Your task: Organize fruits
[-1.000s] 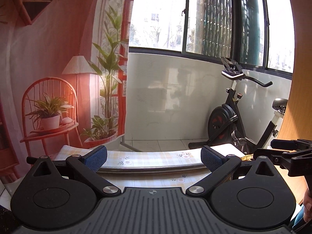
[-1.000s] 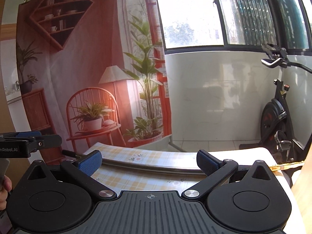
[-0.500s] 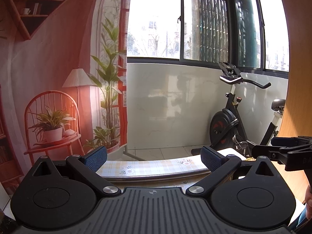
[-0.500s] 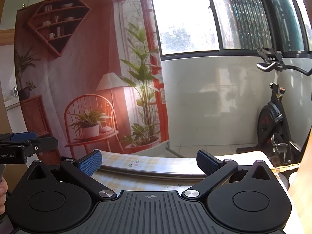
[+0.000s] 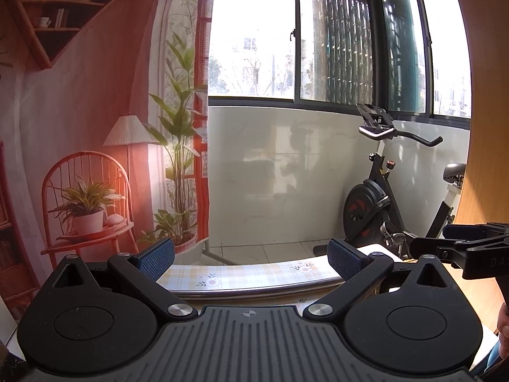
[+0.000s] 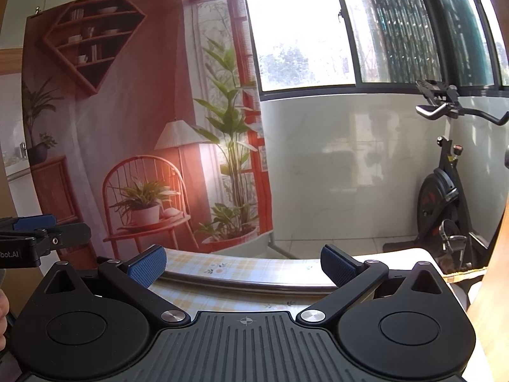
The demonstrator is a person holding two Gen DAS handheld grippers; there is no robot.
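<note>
While both cams tilt up toward the window, no fruit shows in either view; tabletop mostly hidden below the gripper bodies. Left gripper (image 5: 251, 259) spread wide, nothing btwn its blue pads (image 5: 157, 256). Right gripper (image 6: 243, 262) likewise spread, empty. Only a strip of checked tablecloth (image 5: 254, 275) w/ a metal rim shows at 6 o'clock. Exercise bike (image 6: 445, 197) at 3 o'clock, partly cut off; printed backdrop (image 6: 127, 127) at 10 o'clock.

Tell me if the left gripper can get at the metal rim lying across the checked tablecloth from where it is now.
Probably yes. The left gripper is open and empty, and the metal rim lies just ahead below its fingertips with nothing between. The right gripper sits off to the side.
</note>
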